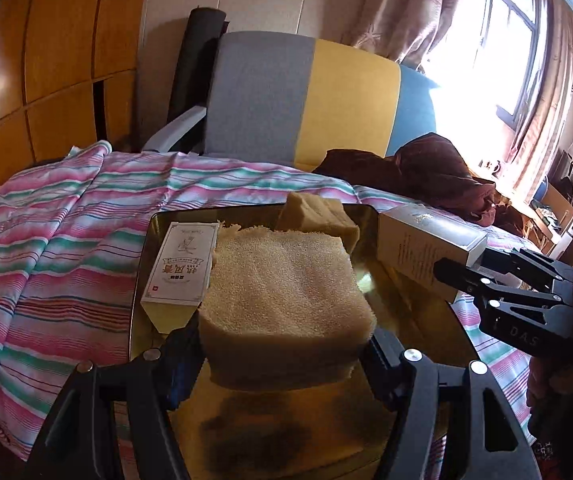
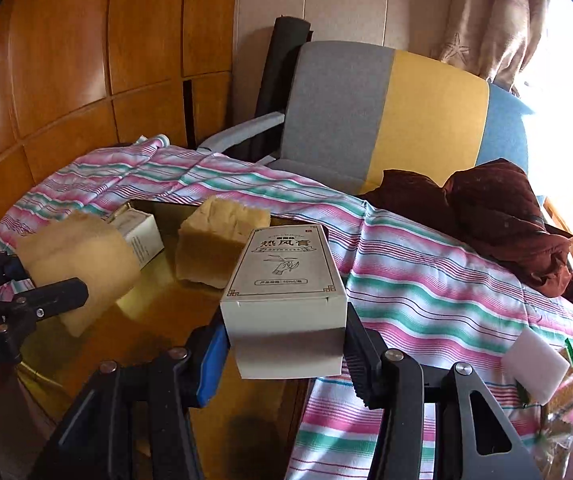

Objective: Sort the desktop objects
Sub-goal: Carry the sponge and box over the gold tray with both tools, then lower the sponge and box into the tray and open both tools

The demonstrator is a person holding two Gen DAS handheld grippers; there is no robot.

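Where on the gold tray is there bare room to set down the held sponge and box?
Tray: bare near half, between the left gripper and right gripper. Far end crowded: lying box beside second sponge.

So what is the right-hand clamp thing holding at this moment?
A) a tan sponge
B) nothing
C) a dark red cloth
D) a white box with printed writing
D: the right gripper is closed on the white box, its fingers pressed against both sides, above the tray.
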